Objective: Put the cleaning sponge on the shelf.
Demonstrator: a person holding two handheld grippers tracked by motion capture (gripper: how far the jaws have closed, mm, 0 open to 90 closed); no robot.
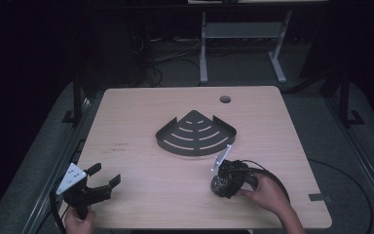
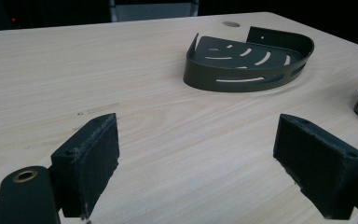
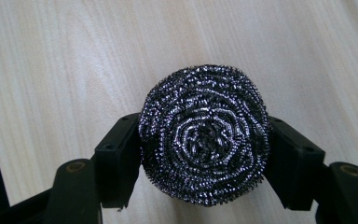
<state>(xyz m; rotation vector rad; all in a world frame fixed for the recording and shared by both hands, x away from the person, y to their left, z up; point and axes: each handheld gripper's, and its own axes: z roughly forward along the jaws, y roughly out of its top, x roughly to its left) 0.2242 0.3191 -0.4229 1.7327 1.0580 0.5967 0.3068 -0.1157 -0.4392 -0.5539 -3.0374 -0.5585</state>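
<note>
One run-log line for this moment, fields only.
right gripper: shut on scourer, on table | left gripper: open, nothing between jaws | caddy: table centre, apart from both

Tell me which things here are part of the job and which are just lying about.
In the job:
- steel scourer, clamped in the right gripper
- likely the dark corner rack

Lying about:
- left gripper, open and idle
- table, merely the surface
</note>
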